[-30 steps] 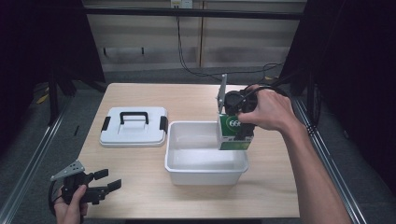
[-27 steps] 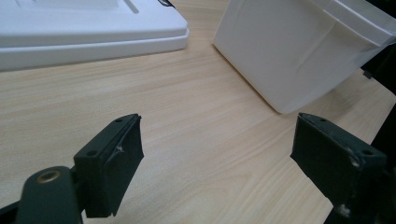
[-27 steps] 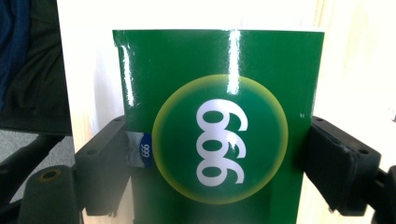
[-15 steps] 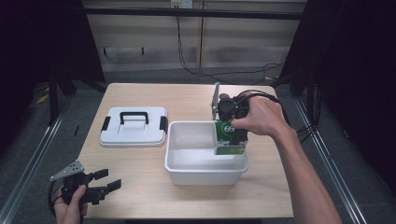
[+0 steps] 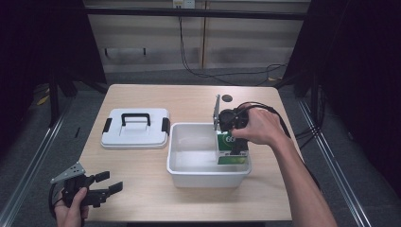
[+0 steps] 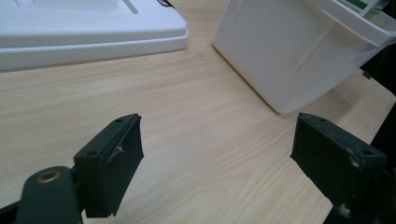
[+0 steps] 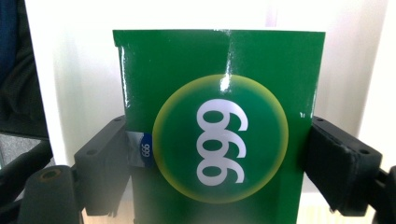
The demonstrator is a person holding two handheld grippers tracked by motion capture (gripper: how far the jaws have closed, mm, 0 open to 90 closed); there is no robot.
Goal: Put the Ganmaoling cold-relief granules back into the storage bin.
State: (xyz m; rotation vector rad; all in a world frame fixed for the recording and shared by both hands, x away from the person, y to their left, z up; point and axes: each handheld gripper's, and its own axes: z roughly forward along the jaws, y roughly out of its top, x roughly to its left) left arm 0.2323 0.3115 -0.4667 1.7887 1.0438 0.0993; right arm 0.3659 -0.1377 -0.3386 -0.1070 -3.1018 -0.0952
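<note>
Green box (image 7: 219, 126): clamped on both sides between the black jaws of the right gripper (image 7: 219, 168); round yellow-rimmed badge printed "999" on the facing side; held upright over the right-hand end of the white bin (image 5: 208, 177), lower edge already below the rim.
Right gripper: pinching the box; hand wrapped over the top, seen from above (image 5: 234, 127).
White bin: open, otherwise bare inside; near the middle of the wooden table (image 5: 142, 189).
Lid (image 5: 136, 127): white, black handle, flat on the table just left of the bin.
Left gripper (image 5: 101, 187): jaws spread wide, nothing between them; low at the near left corner, pointed toward the bin wall.
Step in hand: probably lowering the box into the bin.
Next move: likely down to the bin floor, then jaws apart; lid perhaps after.
</note>
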